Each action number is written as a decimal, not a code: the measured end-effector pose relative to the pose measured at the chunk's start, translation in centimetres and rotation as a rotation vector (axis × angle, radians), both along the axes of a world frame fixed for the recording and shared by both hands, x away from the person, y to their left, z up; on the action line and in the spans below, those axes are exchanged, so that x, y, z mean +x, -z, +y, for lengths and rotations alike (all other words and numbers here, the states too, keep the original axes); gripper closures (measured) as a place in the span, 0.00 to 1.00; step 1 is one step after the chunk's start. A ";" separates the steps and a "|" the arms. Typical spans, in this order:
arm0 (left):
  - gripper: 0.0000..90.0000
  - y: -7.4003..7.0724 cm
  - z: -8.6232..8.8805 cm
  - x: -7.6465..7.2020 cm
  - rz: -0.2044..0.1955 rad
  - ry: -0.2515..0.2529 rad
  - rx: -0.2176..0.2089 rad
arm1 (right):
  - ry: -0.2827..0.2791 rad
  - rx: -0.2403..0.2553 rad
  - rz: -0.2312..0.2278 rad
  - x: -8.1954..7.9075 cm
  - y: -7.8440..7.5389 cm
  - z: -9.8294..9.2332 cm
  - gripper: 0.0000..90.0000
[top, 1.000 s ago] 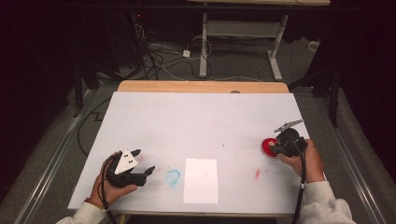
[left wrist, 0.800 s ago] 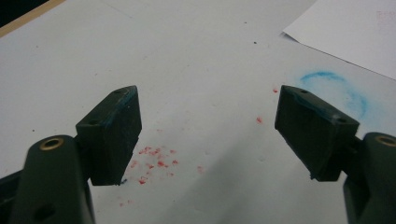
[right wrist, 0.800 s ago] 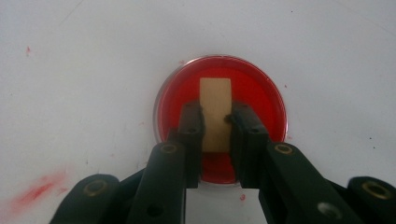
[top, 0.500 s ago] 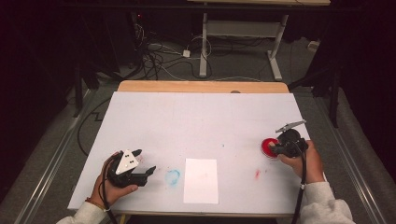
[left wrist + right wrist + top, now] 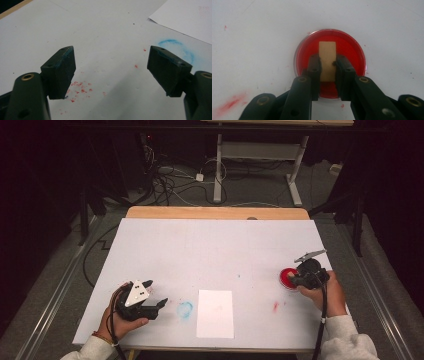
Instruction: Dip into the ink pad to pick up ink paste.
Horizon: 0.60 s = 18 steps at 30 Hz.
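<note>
A round dish of red ink (image 5: 329, 63) (image 5: 288, 278) sits on the white table sheet (image 5: 215, 250) at the right. My right gripper (image 5: 327, 62) (image 5: 295, 280) is shut on a small tan wooden block (image 5: 327, 60), holding it down over the red ink. A blank white sheet of paper (image 5: 215, 313) (image 5: 187, 17) lies near the front edge at the middle. My left gripper (image 5: 111, 70) (image 5: 154, 295) hovers open at the front left, its jaws wide apart with nothing between them, blue traces on the pads.
A blue ring stain (image 5: 184, 309) (image 5: 178, 48) lies left of the paper. Red specks (image 5: 81, 90) dot the sheet under the left gripper, and a red smear (image 5: 275, 306) (image 5: 233, 102) marks the sheet by the dish. The table's wooden far edge (image 5: 215, 212) borders cables on the floor.
The right gripper has shifted slightly over the red dish. The left gripper has stayed in place.
</note>
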<state>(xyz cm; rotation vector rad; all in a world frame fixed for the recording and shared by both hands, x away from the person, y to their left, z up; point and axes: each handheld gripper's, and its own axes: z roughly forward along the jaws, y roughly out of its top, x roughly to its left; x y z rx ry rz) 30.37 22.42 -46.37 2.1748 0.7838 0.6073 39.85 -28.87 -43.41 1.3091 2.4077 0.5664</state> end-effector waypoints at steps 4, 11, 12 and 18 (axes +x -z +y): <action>0.24 0.0 0.0 0.0 0.000 0.000 -0.001 | 0.001 0.003 -0.001 0.0 0.0 0.0 0.85; 0.24 0.0 0.0 0.1 0.002 0.001 -0.001 | 0.004 0.006 -0.005 -0.1 0.0 -0.1 0.85; 0.24 0.0 0.0 0.0 0.001 0.001 -0.001 | 0.004 0.007 -0.005 -0.1 0.0 -0.1 0.85; 0.24 0.0 0.0 0.1 0.001 -0.001 -0.004 | 0.002 0.007 -0.010 -0.1 0.0 -0.1 0.85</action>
